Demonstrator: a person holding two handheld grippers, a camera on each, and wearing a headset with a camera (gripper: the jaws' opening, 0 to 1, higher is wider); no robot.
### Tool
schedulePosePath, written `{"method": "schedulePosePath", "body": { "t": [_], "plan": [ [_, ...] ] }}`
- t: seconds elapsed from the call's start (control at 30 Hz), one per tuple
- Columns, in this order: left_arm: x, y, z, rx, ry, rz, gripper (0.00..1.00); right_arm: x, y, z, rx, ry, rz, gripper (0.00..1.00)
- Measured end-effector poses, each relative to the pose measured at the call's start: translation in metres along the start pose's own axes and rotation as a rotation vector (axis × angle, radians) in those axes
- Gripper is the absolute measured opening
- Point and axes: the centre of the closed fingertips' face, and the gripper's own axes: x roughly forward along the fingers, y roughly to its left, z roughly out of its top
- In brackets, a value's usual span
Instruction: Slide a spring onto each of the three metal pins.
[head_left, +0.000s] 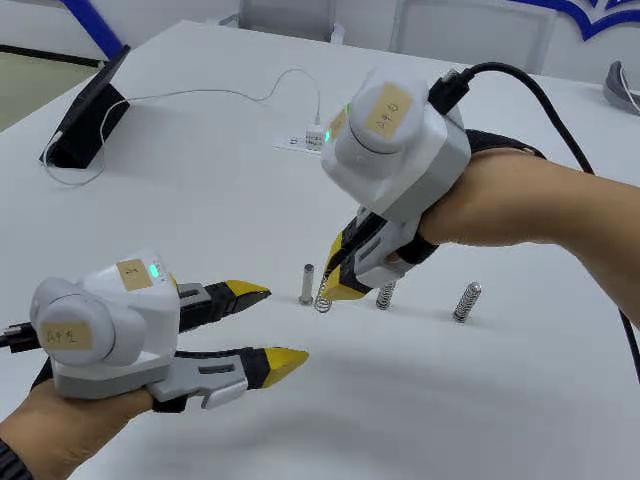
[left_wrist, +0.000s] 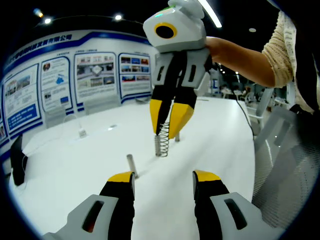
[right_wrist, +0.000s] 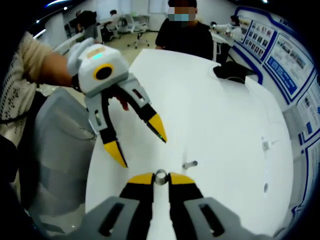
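My right gripper (head_left: 335, 285) points down at the white table (head_left: 200, 200), shut on a small metal spring (head_left: 323, 299) that hangs from its yellow tips just right of a bare upright metal pin (head_left: 307, 284). Two more pins carry springs: one (head_left: 386, 294) behind the right gripper, one (head_left: 467, 301) further right. The left gripper view has the held spring (left_wrist: 161, 142) in the right gripper (left_wrist: 167, 120), beyond the bare pin (left_wrist: 131, 165). My left gripper (head_left: 272, 325) hovers open at the near left with nothing between its fingers. The right gripper view looks down the spring's end (right_wrist: 160, 176), with the pin (right_wrist: 189, 164) beside it.
A black tablet stand (head_left: 90, 110) with a white cable (head_left: 230, 95) sits at the far left, and a small white adapter (head_left: 315, 135) lies mid-table. A person (right_wrist: 182, 35) stands at the table's far end. A grey mesh chair (left_wrist: 285, 165) is beside the table.
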Motion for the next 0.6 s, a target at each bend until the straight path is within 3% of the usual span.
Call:
{"method": "schedulePosePath", "body": {
  "t": [0.6],
  "plan": [
    [-0.005, 0.002, 0.001, -0.015, -0.006, 0.034, 0.48, 0.005, -0.042, 0.007, 0.03, -0.021, -0.055, 0.12]
  ]
}}
